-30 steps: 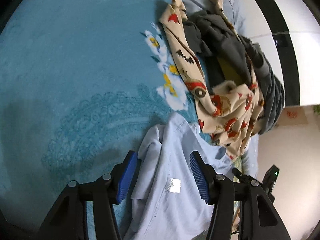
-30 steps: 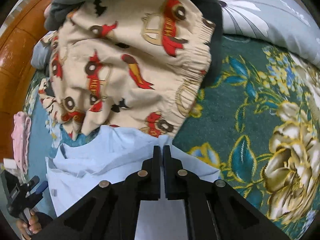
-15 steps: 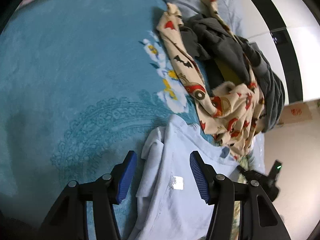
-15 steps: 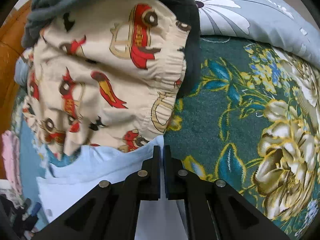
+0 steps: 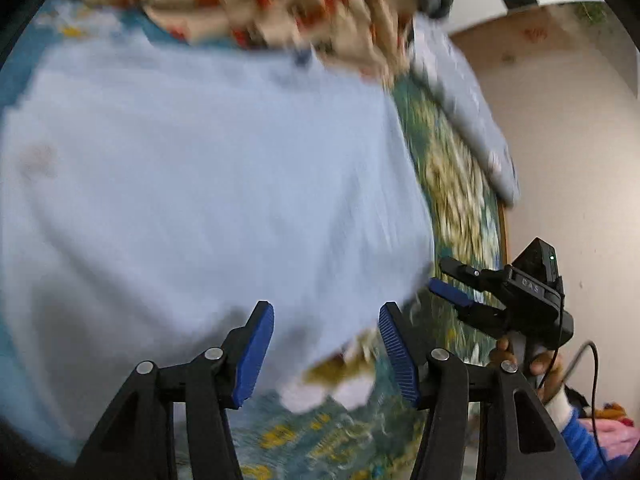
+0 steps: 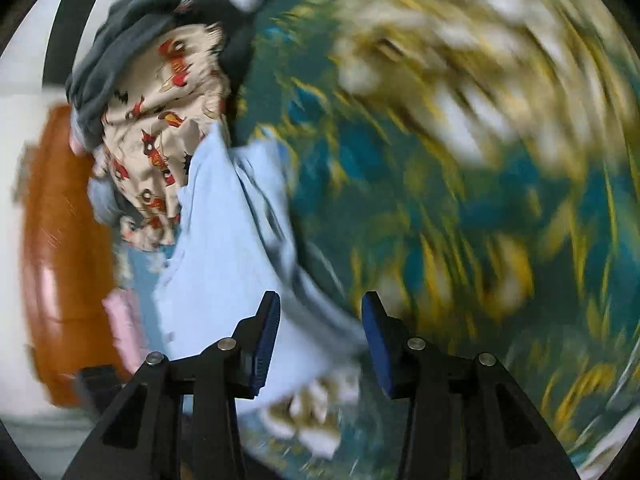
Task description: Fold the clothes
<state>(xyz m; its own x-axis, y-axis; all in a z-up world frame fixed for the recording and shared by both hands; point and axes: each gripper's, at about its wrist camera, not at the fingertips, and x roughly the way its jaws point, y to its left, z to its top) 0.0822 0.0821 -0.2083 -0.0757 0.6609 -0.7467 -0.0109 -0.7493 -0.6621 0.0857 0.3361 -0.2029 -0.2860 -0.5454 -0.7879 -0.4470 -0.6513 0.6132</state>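
Left gripper [image 5: 326, 354]: jaws apart, gripping nothing, over the near hem of the light blue shirt [image 5: 192, 184].
Right gripper [image 6: 320, 338]: jaws apart, empty, at the shirt's corner.
Light blue shirt: spread on the floral bedspread [image 6: 460, 208], both views blurred.
Car-print garment [image 6: 160, 120]: beyond the shirt, touching its far edge.
Grey garment [image 6: 116, 52]: beyond the shirt, atop the car-print garment.

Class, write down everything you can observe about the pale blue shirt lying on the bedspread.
The pale blue shirt looks like thin, soft, plain cotton. It lies spread broadly over the teal floral bedspread, with folds along one edge. Its far end meets the cream car-print garment. Both views are motion-blurred, so fine detail is lost. The left gripper and right gripper stand open over its near edge, neither clamping it.
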